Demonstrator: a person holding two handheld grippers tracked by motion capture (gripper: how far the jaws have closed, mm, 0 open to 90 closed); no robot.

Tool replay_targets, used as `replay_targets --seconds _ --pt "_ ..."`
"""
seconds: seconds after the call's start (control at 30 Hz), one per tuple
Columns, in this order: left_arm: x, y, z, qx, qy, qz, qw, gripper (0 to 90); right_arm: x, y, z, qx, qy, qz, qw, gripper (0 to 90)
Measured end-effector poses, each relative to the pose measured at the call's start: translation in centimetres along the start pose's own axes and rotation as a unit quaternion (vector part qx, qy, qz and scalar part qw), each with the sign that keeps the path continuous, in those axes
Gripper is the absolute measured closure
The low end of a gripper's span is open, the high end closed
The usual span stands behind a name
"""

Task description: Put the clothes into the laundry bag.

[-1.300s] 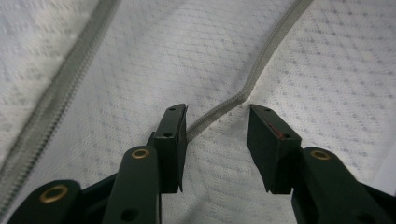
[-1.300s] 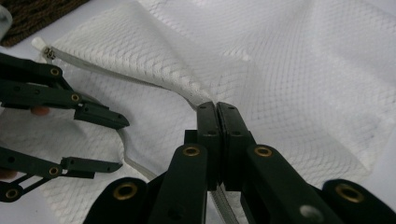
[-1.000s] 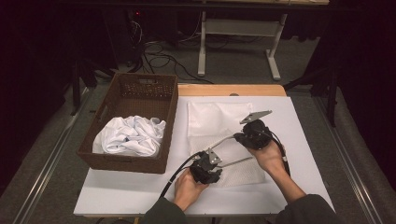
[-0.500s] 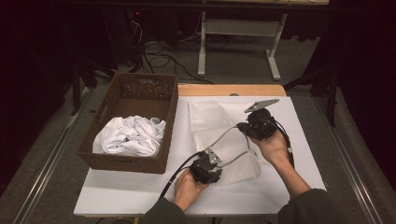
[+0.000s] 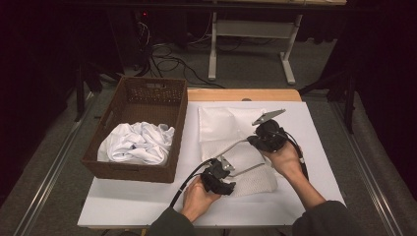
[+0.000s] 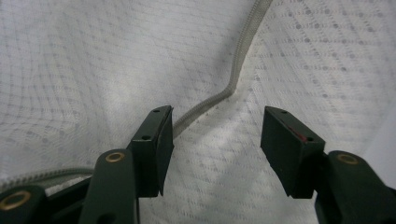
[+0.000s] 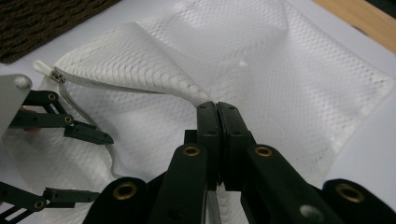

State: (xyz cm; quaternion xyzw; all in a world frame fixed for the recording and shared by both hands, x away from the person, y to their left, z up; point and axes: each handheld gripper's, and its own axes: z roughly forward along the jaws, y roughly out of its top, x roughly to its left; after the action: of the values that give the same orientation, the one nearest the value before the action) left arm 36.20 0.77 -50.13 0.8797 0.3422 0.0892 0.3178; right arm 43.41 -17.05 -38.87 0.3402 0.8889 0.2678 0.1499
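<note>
The left tool (image 6: 217, 154) has just been opening: its jaws now stand apart over the mesh bag (image 5: 231, 147), with the bag's zipper edge (image 6: 233, 79) running up between them and brushing past the inner face of one pad, nothing pinched. A second ago it looked closed near that same spot, so I take this as a release, perhaps to take a fresh hold farther along the edge. The left hand (image 5: 196, 199) hasn't shifted. The right tool (image 7: 217, 126) is clamped shut on the upper lip of the bag's mouth and lifts it, and compared with a second ago it has drawn a little toward the bench's right edge, pulling the mouth wider. With one side let go, the opening hangs on the right grip alone. The bag is white, fine netting, flat and limp, lying mid-bench toward the near edge; its zipper pull (image 7: 46, 70) sits at the end of the raised lip. The basket (image 5: 137, 93) at the bench's left edge holds crumpled white cloth (image 5: 137, 142), which I'd guess goes into the bag.
</note>
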Motion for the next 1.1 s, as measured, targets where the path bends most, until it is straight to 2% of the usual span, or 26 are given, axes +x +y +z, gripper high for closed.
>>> replay_targets --seconds 0.1,0.23,0.5,0.73,0.9,0.97,1.1 --pt "0.3 0.1 -0.6 0.010 -0.004 0.002 0.9999 43.0 0.3 -0.2 0.5 0.002 0.006 0.002 1.0000 89.7" --pt "0.8 0.3 -1.7 0.015 -0.022 -0.012 0.9996 42.0 0.6 -0.2 0.7 0.007 0.009 -0.007 0.9999 89.7" --pt "1.5 0.9 -3.5 0.058 -0.052 -0.016 0.9968 38.2 0.7 -0.3 1.0 0.007 0.014 -0.009 0.9998 89.6" --pt "2.2 1.5 -5.0 0.078 -0.032 -0.001 0.9964 37.9 0.6 -0.4 1.0 0.012 0.016 -0.010 0.9997 89.6" --pt "2.9 1.9 -6.4 0.081 -0.017 -0.002 0.9966 36.5 0.5 -0.4 1.0 0.012 0.017 -0.017 0.9996 89.7" --pt "3.2 2.1 -6.8 0.080 -0.019 -0.009 0.9966 36.2 0.3 -0.4 1.1 0.013 0.019 -0.015 0.9996 89.7" --pt "3.6 2.3 -8.0 0.077 -0.009 -0.007 0.9970 35.7 0.1 -0.5 1.2 0.014 0.021 -0.010 0.9996 89.7"
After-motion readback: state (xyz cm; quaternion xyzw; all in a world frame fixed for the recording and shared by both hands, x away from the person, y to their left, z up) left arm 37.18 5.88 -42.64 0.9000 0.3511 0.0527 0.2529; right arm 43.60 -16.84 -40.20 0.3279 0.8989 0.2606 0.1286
